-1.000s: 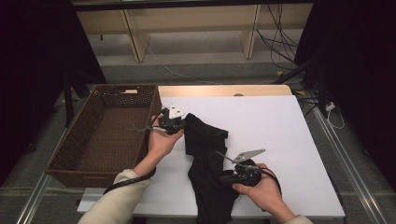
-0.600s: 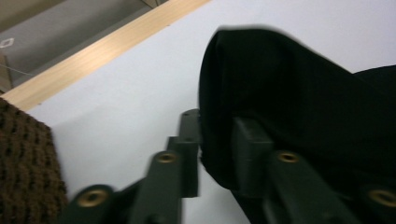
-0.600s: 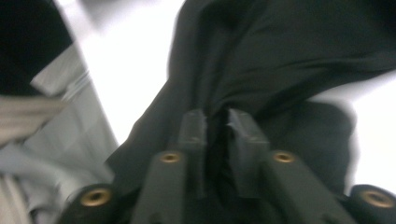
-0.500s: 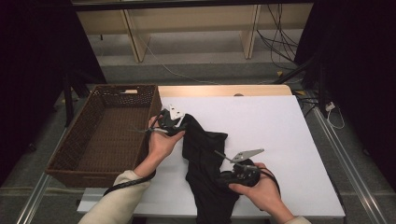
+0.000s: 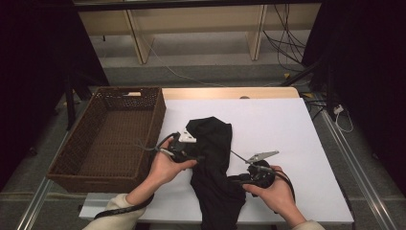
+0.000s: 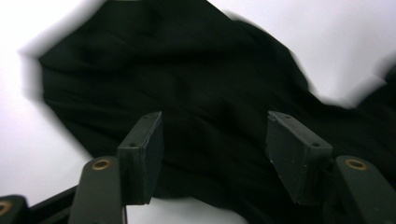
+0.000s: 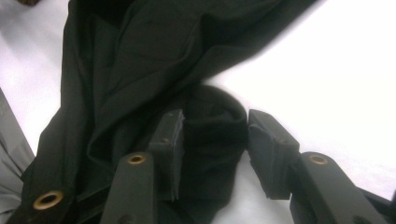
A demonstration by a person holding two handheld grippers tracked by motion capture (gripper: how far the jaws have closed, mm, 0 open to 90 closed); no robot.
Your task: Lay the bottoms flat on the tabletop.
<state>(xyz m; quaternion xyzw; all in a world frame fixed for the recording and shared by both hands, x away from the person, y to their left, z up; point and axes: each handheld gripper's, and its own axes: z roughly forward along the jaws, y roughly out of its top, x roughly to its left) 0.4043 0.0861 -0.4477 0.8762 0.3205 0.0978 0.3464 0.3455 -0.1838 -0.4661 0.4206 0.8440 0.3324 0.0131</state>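
Observation:
A black garment (image 5: 210, 139) lies crumpled on the white table (image 5: 287, 124), its lower end hanging over the near edge. My left gripper (image 5: 194, 155) is at the garment's left edge. In the left gripper view its jaws (image 6: 217, 126) stand apart above the dark cloth (image 6: 187, 70), having just been opening, with nothing pinched. My right gripper (image 5: 234, 179) sits at the garment's right side near the front edge. Its jaws (image 7: 215, 121) have also just been opening, and a loose fold of the cloth (image 7: 140, 56) lies between the pads.
A brown wicker basket (image 5: 81, 167) stands at the table's left, with nothing visible in it. White tabletop lies open to the right of the garment. Shelving legs and cables are on the floor beyond the far edge.
Both grippers have opened and let go of the garment. The left hand has drawn back toward the near edge, and the cloth's upper part has slumped onto the table.

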